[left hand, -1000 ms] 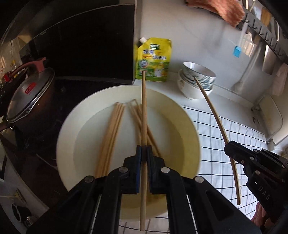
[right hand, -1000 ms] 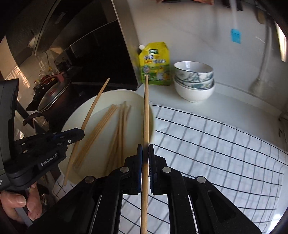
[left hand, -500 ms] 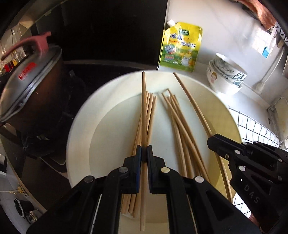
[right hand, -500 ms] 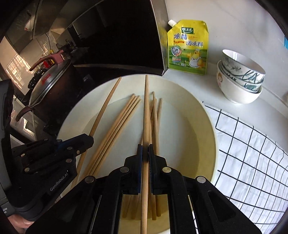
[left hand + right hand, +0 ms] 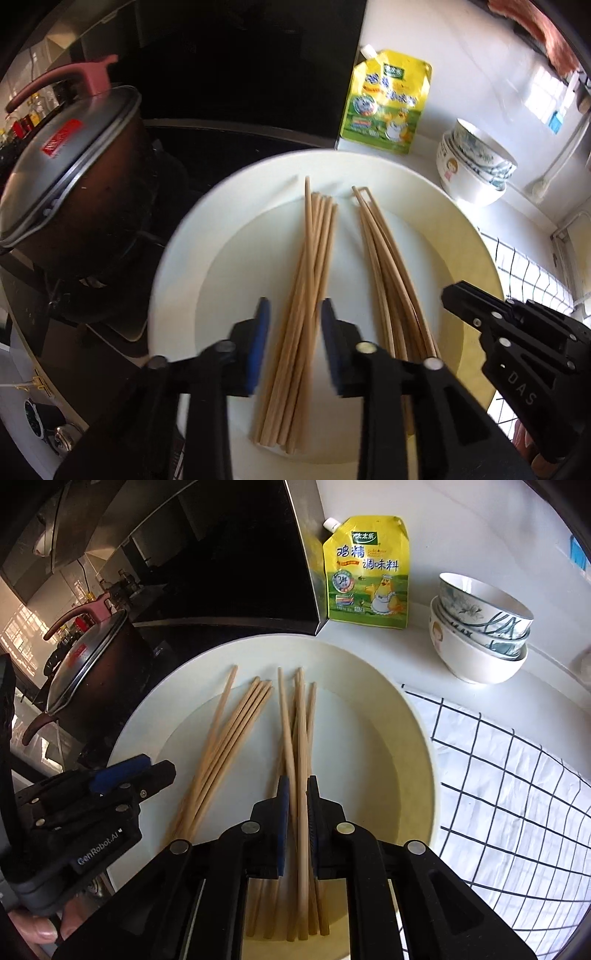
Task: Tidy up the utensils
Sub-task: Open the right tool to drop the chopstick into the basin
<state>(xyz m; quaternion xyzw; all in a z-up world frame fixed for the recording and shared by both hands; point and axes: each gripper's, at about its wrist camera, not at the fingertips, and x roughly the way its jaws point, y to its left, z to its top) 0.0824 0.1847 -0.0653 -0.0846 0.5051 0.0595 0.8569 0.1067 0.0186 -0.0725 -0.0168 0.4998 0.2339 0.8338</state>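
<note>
A large white plate (image 5: 177,280) holds two bundles of wooden chopsticks. My left gripper (image 5: 294,306) hangs over the left bundle (image 5: 314,258). Its jaws are opening and straddle that bundle without pressing on it. My right gripper (image 5: 297,781) is over the right bundle (image 5: 301,716). Its jaws are opening by a narrow gap, and one chopstick (image 5: 302,812) runs between the pads, lying with the pile. In the left wrist view the right gripper (image 5: 454,295) sits beside the right bundle (image 5: 384,266). The right wrist view shows the left gripper (image 5: 147,770) at the lower left, held by a hand.
A dark pot with a glass lid (image 5: 66,177) stands on the black stove left of the plate. A yellow seasoning pouch (image 5: 388,103) leans on the wall behind it. Stacked bowls (image 5: 476,166) sit at the back right. A checked cloth (image 5: 498,775) covers the counter on the right.
Both grippers came down over the plate, each with one chopstick. The left jaws have spread wide and its chopstick now lies in the left bundle. The right jaws have parted slightly.
</note>
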